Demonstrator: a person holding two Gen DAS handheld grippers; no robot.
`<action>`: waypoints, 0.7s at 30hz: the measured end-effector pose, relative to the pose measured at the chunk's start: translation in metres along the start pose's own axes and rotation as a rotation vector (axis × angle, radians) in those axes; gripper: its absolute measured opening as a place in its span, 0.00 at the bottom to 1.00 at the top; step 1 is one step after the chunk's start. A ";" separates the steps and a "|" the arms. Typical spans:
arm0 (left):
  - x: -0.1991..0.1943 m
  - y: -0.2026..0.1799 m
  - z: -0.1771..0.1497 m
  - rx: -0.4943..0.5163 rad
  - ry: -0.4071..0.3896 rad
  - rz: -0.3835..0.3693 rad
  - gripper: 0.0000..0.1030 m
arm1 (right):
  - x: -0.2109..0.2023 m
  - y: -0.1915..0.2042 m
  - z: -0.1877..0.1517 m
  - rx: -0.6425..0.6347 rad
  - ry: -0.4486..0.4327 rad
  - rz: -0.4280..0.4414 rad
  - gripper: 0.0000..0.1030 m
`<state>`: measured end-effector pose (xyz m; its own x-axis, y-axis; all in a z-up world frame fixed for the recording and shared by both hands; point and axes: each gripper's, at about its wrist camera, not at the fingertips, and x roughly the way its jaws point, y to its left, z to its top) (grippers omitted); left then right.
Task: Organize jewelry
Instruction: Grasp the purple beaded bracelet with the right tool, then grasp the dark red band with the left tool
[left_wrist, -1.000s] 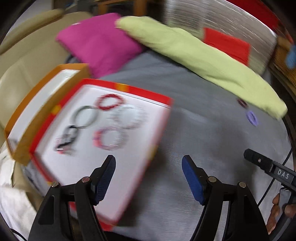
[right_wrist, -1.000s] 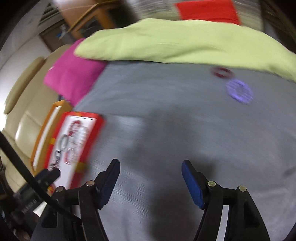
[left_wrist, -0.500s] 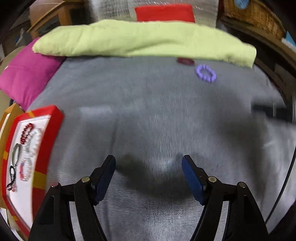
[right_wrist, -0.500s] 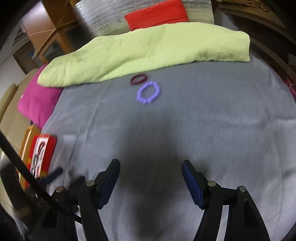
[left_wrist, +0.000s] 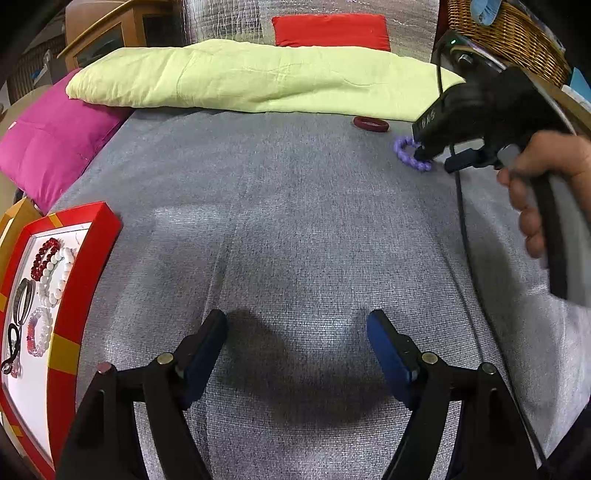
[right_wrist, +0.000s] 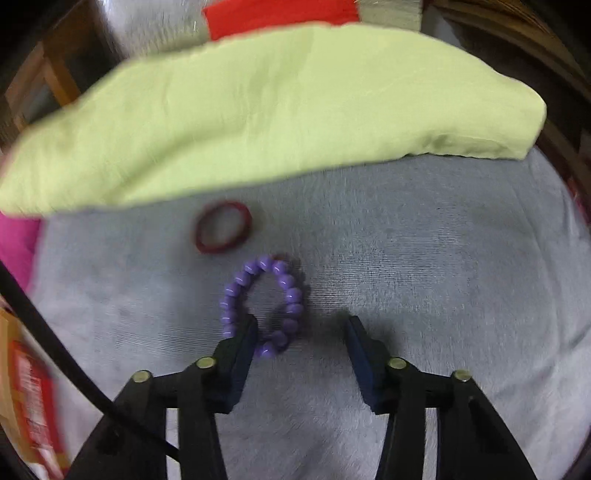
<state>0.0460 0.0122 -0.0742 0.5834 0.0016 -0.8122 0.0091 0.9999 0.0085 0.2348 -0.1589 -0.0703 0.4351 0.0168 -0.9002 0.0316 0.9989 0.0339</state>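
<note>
Lying on the grey bed cover (left_wrist: 295, 229), the purple bead bracelet (right_wrist: 263, 305) has its long axis running away from the right hand-held gripper (right_wrist: 301, 341), whose jaws are closing with 1 side of the loop between them, pads not pressing yet. The dark red ring (right_wrist: 222, 232) lies just beyond, near the green cushion (right_wrist: 258, 118) edge. The left hand-held gripper (left_wrist: 295, 347) hangs open over wide bare cover; the red tray (left_wrist: 86, 266) sits at the left edge.

Home: bed (left_wrist: 295, 240), pillows (left_wrist: 258, 77), wicker basket (left_wrist: 517, 33)

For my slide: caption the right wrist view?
Right gripper closing around a purple bead bracelet on grey bedding, red bangle beyond.
</note>
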 end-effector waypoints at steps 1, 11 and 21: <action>0.001 0.000 0.000 0.000 -0.001 -0.001 0.77 | -0.002 0.002 -0.002 -0.018 -0.004 0.002 0.27; -0.001 -0.001 0.014 -0.008 0.001 -0.007 0.77 | -0.049 -0.057 -0.095 -0.029 -0.063 0.140 0.10; 0.035 -0.042 0.167 -0.074 -0.014 -0.040 0.76 | -0.052 -0.073 -0.115 -0.016 -0.136 0.207 0.10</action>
<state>0.2012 -0.0321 -0.0056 0.5948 -0.0377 -0.8030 -0.0277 0.9973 -0.0673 0.1065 -0.2273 -0.0756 0.5475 0.2163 -0.8083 -0.0849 0.9754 0.2035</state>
